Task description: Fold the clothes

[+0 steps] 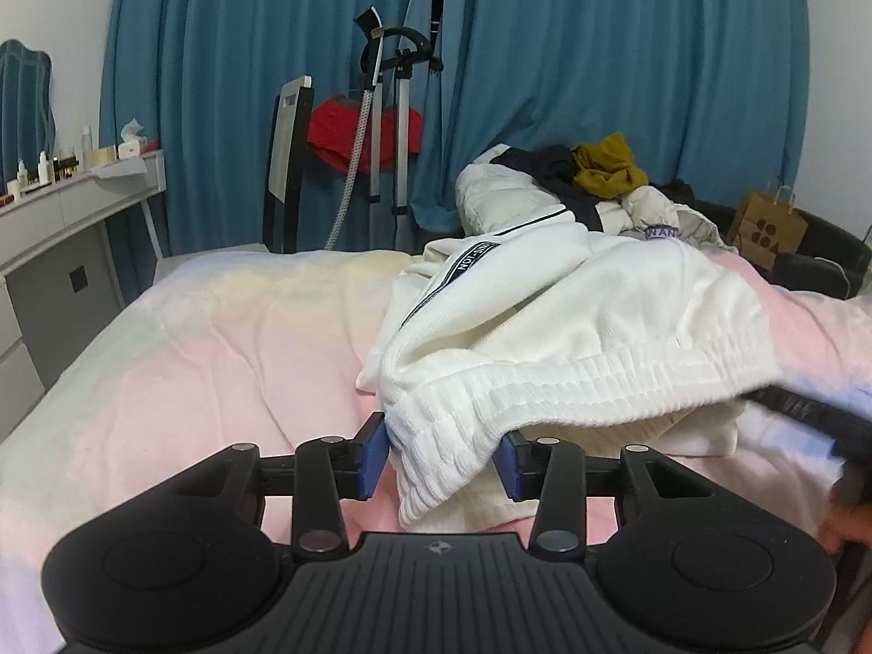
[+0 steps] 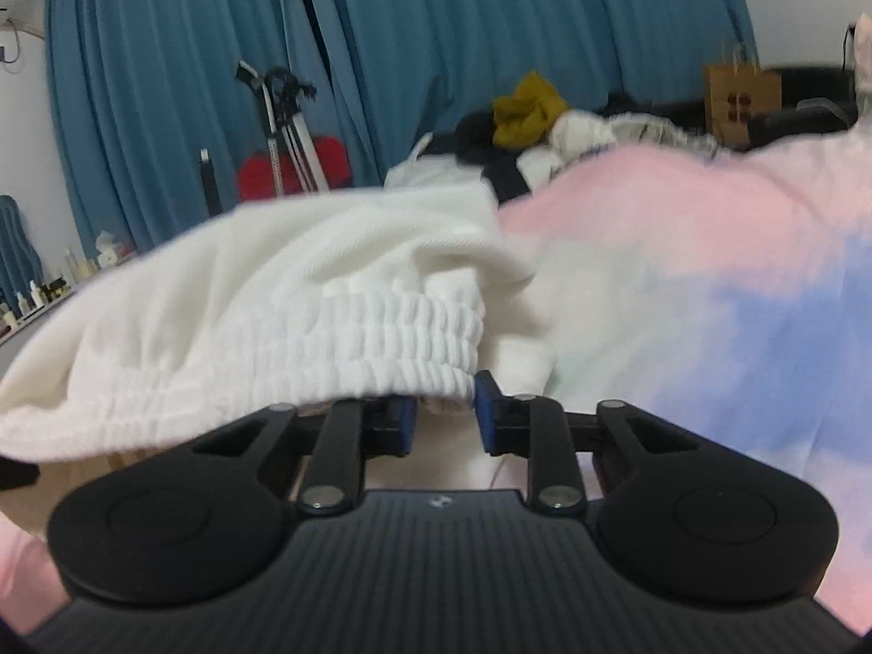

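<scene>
Your left gripper (image 1: 444, 455) pointed forward and somewhat down over the bed (image 1: 218, 338), low above the pink-and-cream cover. Its jaws stood partly open, with the ribbed waistband corner of the white garment (image 1: 572, 316) bunched between the blue pads (image 1: 373, 455). The left pad touched the cloth; the right pad sat just beside it, so whether the fabric was truly pinched could not be told.

Your right gripper (image 2: 444, 419) was held closer to level, aimed across the bed toward the curtains (image 2: 436, 27). Its jaws were narrow, only a small gap between the pads (image 2: 485, 414). The other end of the elastic waistband (image 2: 381, 327) lay draped over the left finger and reached down to the right pad's tip. The view was blurred, and the gap itself looked empty, so a grip there could not be confirmed.

The garment lay on the bed's right half in the left view, its waistband nearest you and stretched between the two grippers, the rest heaped back toward a pile of clothes (image 1: 599, 174) at the far edge. In the left view, the right gripper (image 1: 817, 425) showed as a dark blur at the waistband's right end.
</scene>
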### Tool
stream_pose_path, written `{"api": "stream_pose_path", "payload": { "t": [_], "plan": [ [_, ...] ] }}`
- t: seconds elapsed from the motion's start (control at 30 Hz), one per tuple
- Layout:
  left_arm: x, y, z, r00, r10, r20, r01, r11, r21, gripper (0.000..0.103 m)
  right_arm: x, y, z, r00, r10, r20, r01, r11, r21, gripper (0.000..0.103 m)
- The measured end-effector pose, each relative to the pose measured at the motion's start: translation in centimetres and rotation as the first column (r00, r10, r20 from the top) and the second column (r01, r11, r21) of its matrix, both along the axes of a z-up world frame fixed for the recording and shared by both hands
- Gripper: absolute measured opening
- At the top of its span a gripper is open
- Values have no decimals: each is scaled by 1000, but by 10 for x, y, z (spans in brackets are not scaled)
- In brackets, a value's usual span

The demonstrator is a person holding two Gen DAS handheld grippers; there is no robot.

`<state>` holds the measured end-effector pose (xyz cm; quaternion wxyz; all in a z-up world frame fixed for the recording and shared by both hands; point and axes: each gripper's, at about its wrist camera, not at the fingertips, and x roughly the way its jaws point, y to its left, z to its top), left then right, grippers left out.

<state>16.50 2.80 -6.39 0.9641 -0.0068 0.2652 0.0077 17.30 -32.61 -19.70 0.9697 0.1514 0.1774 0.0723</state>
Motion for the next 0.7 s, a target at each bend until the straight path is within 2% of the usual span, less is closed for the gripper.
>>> {"api": "stream_pose_path", "payload": {
  "t": [0.07,0.13,0.37,0.43,0.53,0.7],
  "plan": [
    [-3,-1,0,1000,3,-4,-3,1000,-10,44,-10,-6,15,999,-7,41,6,1000,29,18],
    [-7,-1,1,1000,2,-13,-3,1000,-30,44,-22,-12,33,995,-17,97,14,999,33,7],
    [-28,-12,6,999,-32,-22,32,999,-12,46,-80,-34,92,957,-62,283,67,998,-9,3],
    [-34,-16,7,998,-49,-27,49,999,-8,49,-90,-43,102,952,-71,298,73,997,5,3],
    [-40,-22,6,998,-56,-25,57,998,19,49,-91,-57,98,969,-67,236,58,997,47,3],
    [-44,-25,4,998,-42,-39,45,997,63,51,-76,-56,60,997,-58,55,58,998,3,4]
  ]
}}
